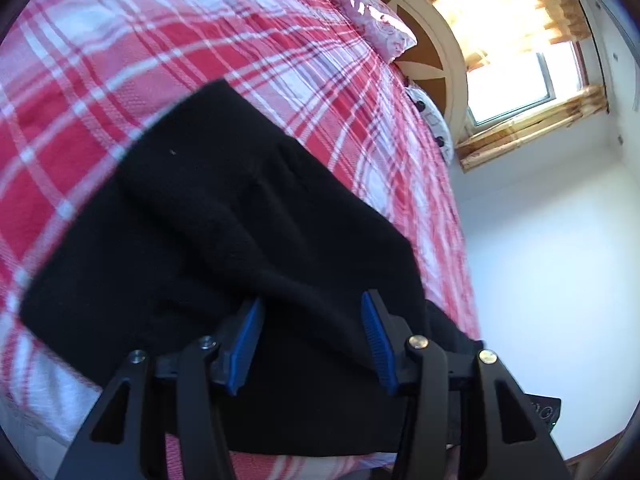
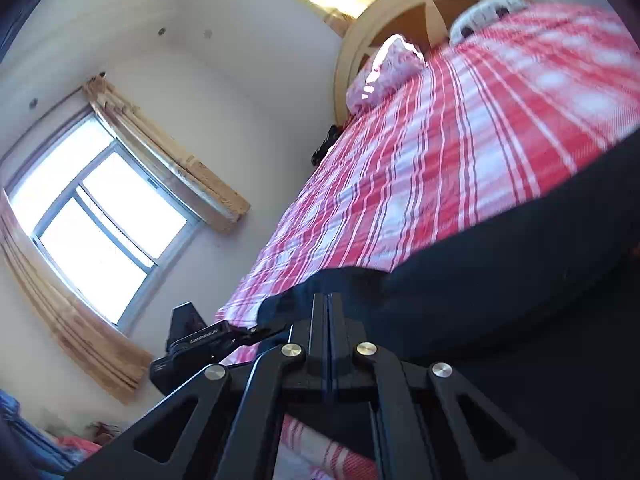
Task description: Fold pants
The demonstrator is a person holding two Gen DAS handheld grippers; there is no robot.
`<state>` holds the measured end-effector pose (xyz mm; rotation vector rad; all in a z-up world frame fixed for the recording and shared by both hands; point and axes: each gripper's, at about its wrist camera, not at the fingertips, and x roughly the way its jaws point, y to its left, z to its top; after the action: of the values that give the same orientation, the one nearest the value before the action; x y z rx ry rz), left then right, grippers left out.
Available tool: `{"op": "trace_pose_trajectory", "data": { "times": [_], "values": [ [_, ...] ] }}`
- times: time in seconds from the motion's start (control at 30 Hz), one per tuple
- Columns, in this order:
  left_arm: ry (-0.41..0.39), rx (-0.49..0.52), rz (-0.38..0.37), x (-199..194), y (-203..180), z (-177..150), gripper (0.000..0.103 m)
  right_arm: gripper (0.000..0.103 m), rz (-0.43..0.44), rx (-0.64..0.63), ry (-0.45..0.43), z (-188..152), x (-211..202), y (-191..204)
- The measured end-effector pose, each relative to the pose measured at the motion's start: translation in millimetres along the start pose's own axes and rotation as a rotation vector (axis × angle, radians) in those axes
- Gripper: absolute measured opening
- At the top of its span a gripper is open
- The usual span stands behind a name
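Note:
Black pants [image 1: 208, 240] lie folded on a red and white plaid bedsheet [image 1: 140, 60]. My left gripper [image 1: 312, 320] is open, its blue pads [image 1: 246, 344] apart, with a raised fold of the pants' near edge between them. In the right wrist view the pants [image 2: 500, 280] fill the lower right. My right gripper [image 2: 328, 308] is shut, fingers pressed together at the pants' edge; whether cloth is pinched between them is hidden. The other gripper's black body [image 2: 192, 344] shows at its left.
The bed has a round cream and brown headboard [image 1: 432, 60] with a pink pillow [image 1: 380, 20] and a white patterned pillow [image 1: 436, 128]. A window with tan curtains [image 2: 100, 232] is in the white wall [image 1: 540, 260] beside the bed.

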<state>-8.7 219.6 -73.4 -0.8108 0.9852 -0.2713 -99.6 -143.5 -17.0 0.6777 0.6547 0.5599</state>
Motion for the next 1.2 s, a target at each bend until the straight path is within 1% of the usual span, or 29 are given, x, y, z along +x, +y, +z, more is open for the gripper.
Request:
{"op": "trace_pose_trajectory", "data": {
  "times": [0.03,0.07,0.1,0.13,0.17,0.2,0.27,0.3,0.33,0.37,0.4,0.43,0.6,0.7,0.73,0.77,0.8,0.83,0.87,0.93,1.03,1.1,1.13,1.2],
  "values": [
    [-0.033,0.04,0.053,-7,-2,-1,0.052,0.001,0.025,0.05,0.008,-4,0,-6],
    [-0.049,0.058,0.078,-8,-4,0,0.052,0.002,0.048,0.103,0.017,-8,1,-14],
    [-0.066,0.076,0.106,-12,-3,1,0.055,0.002,0.055,0.131,0.022,-8,6,-20],
    [-0.068,0.076,0.112,-12,1,2,0.062,0.003,0.052,0.162,0.028,-12,7,-27],
    [-0.067,0.057,0.119,-13,5,3,0.063,0.003,0.039,0.181,0.032,-16,7,-33],
    [-0.068,0.035,0.103,-13,9,4,0.063,0.005,0.031,0.197,0.036,-18,7,-36],
    [-0.073,0.021,0.101,-16,11,3,0.063,0.015,0.032,0.245,0.034,-21,8,-45],
    [-0.078,0.032,0.11,-18,10,2,0.063,0.038,0.035,0.258,0.029,-21,8,-46],
    [-0.085,0.051,0.125,-19,8,0,0.063,0.066,0.039,0.262,0.016,-21,6,-46],
    [-0.092,0.072,0.138,-20,6,-1,0.063,0.074,0.043,0.26,-0.004,-21,3,-45],
    [-0.095,0.094,0.153,-18,4,-1,0.063,0.077,0.049,0.257,-0.026,-22,-1,-43],
    [-0.098,0.097,0.159,-16,2,1,0.063,0.077,0.056,0.248,-0.038,-22,-3,-41],
    [-0.11,0.057,0.129,2,1,12,0.063,0.077,0.049,0.232,-0.001,-26,5,-37],
    [-0.14,0.059,0.118,8,-7,15,0.063,0.077,0.043,0.245,0.009,-27,8,-39],
    [-0.143,0.055,0.098,10,-8,16,0.058,0.077,0.035,0.239,0.008,-28,8,-38],
    [-0.137,0.044,0.084,12,-9,17,0.048,0.077,0.02,0.231,0.004,-29,7,-38],
    [-0.122,0.026,0.05,15,-9,18,0.019,0.077,0.002,0.226,-0.001,-28,5,-39],
    [-0.11,0.015,0.02,18,-10,20,0.006,0.077,-0.026,0.227,-0.007,-28,3,-41],
    [-0.109,0.011,-0.014,17,-11,20,0.006,0.074,-0.04,0.238,-0.012,-28,3,-45],
    [-0.14,0.022,-0.043,10,-15,18,0.006,0.074,-0.028,0.269,-0.026,-28,0,-51],
    [-0.155,0.015,-0.103,-9,-24,21,0.006,0.074,-0.032,0.264,-0.022,-28,-1,-50],
    [-0.193,0.037,-0.121,-27,-35,24,0.006,0.075,-0.006,0.282,-0.005,-29,2,-50],
    [-0.214,0.051,-0.131,-37,-40,25,0.006,0.075,0.022,0.298,0.009,-31,4,-51],
    [-0.226,0.064,-0.152,-50,-48,28,0.006,0.075,0.041,0.306,0.024,-34,6,-48]
  ]
}}
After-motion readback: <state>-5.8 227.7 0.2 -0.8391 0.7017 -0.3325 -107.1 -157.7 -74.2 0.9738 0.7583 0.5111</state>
